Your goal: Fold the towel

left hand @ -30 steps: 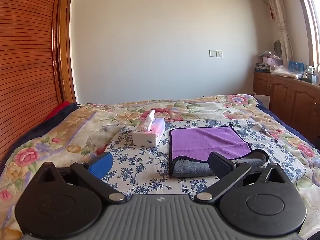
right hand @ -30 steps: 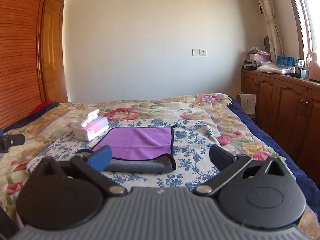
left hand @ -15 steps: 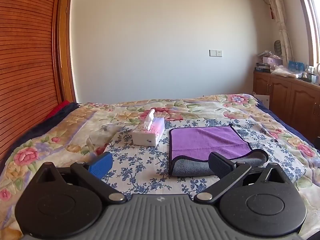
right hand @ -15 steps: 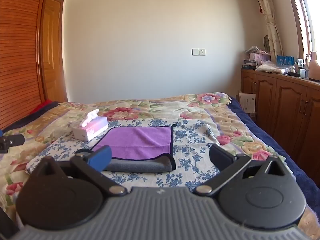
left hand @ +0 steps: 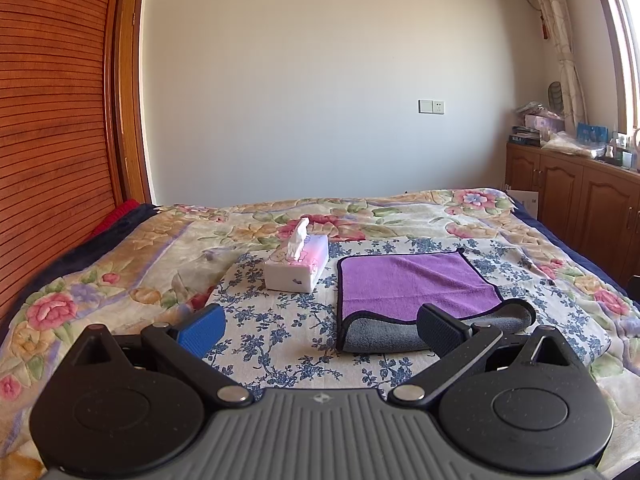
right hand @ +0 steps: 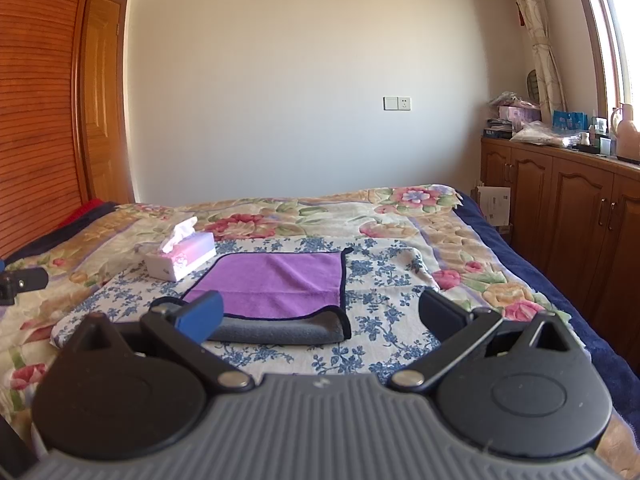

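Observation:
A purple towel with a grey underside and dark edging lies folded on a blue-flowered cloth on the bed; its rounded grey fold faces me. The same towel shows in the right wrist view. My left gripper hovers open in front of the towel's near left corner, nothing between its fingers. My right gripper is open too, just short of the near fold, empty. The right finger of the left gripper covers part of the grey fold.
A tissue box stands left of the towel, also seen as the tissue box. The floral bedspread surrounds the cloth. Wooden cabinets run along the right. A slatted wooden panel rises at left.

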Demonstrator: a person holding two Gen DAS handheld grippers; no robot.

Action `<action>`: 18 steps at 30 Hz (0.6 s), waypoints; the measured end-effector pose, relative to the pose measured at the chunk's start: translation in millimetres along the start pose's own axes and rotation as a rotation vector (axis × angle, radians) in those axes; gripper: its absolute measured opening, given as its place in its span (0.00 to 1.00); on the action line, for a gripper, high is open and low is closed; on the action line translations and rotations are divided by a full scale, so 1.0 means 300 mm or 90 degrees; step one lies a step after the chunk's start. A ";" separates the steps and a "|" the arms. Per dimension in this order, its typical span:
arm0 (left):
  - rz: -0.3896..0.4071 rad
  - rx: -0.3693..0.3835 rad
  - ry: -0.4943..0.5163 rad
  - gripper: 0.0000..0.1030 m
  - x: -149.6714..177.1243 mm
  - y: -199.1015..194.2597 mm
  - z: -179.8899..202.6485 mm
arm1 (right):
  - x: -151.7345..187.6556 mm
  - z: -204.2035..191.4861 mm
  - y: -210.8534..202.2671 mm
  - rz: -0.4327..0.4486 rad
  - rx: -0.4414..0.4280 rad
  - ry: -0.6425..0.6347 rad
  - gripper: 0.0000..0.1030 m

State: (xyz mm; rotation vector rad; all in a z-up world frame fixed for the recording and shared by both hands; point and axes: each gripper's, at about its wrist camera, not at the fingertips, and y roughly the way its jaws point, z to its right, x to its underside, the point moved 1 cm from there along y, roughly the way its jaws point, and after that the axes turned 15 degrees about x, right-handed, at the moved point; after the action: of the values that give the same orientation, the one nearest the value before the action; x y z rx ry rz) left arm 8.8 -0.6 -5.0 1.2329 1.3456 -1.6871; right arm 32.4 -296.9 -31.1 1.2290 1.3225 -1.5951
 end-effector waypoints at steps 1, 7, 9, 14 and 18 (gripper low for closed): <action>0.000 0.001 0.000 1.00 0.000 0.000 0.001 | 0.000 0.001 0.000 0.000 0.000 0.000 1.00; 0.000 0.000 -0.001 1.00 0.000 -0.001 0.002 | 0.002 -0.003 0.004 -0.001 0.000 0.001 1.00; 0.000 0.000 -0.001 1.00 0.000 -0.002 0.002 | 0.002 -0.003 0.004 -0.001 0.000 0.001 1.00; 0.000 -0.001 -0.001 1.00 0.002 -0.002 0.000 | 0.001 -0.003 0.004 -0.001 0.000 0.001 1.00; 0.000 -0.001 -0.002 1.00 0.001 -0.002 -0.001 | 0.001 -0.003 0.004 -0.002 0.000 0.001 1.00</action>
State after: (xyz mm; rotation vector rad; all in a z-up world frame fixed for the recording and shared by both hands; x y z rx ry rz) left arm 8.2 -0.1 -5.0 1.2296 1.3453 -1.6874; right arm 33.6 -296.2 -31.7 1.2297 1.3251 -1.5969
